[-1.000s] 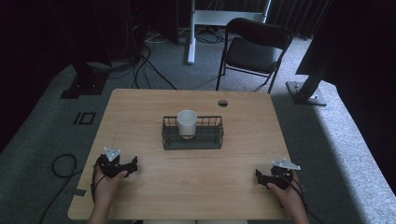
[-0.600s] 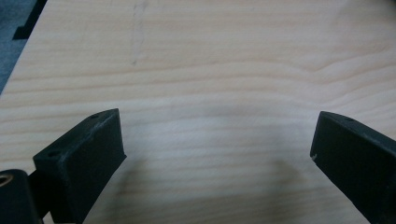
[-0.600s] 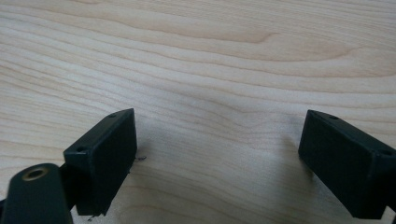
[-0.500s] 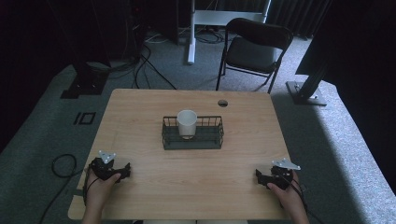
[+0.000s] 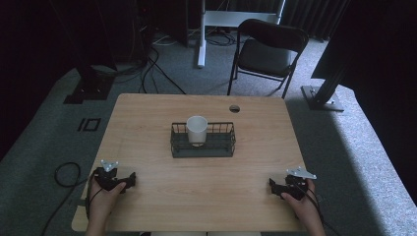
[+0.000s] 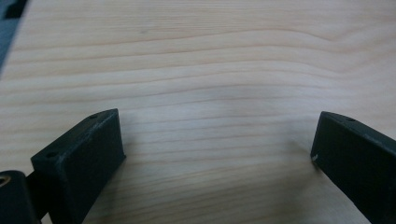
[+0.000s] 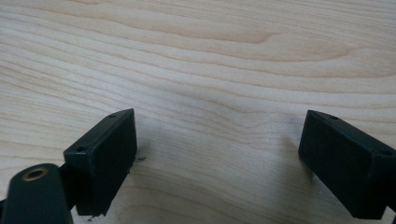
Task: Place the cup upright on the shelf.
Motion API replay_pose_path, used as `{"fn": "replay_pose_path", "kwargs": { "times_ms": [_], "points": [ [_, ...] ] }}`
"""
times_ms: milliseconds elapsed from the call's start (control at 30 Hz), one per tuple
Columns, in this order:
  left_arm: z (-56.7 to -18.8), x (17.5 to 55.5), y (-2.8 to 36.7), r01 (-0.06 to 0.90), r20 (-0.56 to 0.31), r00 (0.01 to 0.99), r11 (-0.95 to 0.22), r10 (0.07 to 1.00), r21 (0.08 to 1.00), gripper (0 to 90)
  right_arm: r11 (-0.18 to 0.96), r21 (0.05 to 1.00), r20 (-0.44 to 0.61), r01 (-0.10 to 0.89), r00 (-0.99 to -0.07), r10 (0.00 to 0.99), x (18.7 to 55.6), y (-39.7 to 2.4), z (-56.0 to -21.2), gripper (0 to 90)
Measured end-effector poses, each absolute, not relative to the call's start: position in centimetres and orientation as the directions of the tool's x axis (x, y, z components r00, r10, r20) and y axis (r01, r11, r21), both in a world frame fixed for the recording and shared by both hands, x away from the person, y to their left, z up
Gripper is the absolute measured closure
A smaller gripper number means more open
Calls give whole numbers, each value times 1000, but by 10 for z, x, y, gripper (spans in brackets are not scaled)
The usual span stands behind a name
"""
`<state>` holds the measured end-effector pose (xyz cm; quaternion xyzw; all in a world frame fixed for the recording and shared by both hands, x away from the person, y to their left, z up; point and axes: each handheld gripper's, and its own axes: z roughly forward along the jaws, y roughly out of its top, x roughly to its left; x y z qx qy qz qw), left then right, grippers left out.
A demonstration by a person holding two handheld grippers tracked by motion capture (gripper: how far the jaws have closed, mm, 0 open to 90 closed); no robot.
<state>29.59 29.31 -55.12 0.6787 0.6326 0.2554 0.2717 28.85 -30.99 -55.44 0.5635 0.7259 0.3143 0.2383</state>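
A white cup stands upright inside a black wire basket at the middle of the wooden table. My left gripper rests on the table near its front left corner, held by a hand, and points right. Its jaws stand wide apart over bare wood, nothing between them. My right gripper lies near the front right corner, pointing left, also in a hand. It is open too, with only wood grain between its jaws. Both grippers are far from the basket.
A round cable hole sits at the table's far edge, right of centre. Behind the table stands a black folding chair and a white desk leg. Cables lie on the grey carpet at the left.
My left gripper has slid toward the table's front left corner, a little left and nearer the person. The right gripper, cup and basket have stayed put.
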Motion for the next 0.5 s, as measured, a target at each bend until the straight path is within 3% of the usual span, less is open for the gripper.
{"fn": "replay_pose_path", "kwargs": {
  "times_ms": [167,500],
  "points": [
    [-551,296,292,720,0,-16,11,1000,693,27,167,725,8,669,-251,968,288,-310,-554,109],
    [-551,296,291,719,1,-37,26,999,694,27,167,725,8,669,-251,968,288,-310,-554,110]
  ]
}}
